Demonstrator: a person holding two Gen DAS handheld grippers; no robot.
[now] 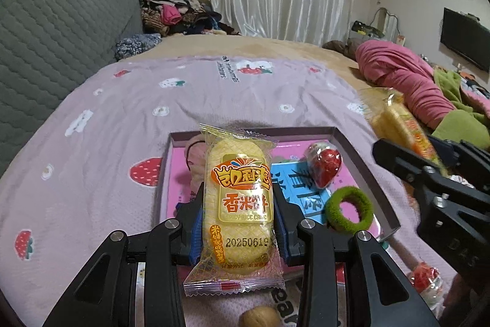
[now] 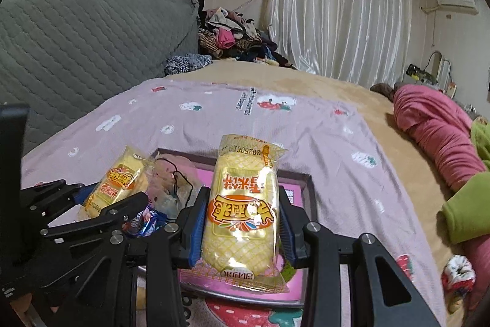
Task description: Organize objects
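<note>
My left gripper is shut on a yellow rice cake packet and holds it above the near edge of a shallow pink-lined box on the bed. My right gripper is shut on a second rice cake packet, also over the box. In the left wrist view the right gripper's body and its packet show at the right. In the right wrist view the left gripper's body and its packet show at the left.
In the box lie a green hair tie, a red wrapped sweet and a pink pouch. A walnut and a red wrapped item lie near the front. A pink blanket lies right; a grey headboard stands left.
</note>
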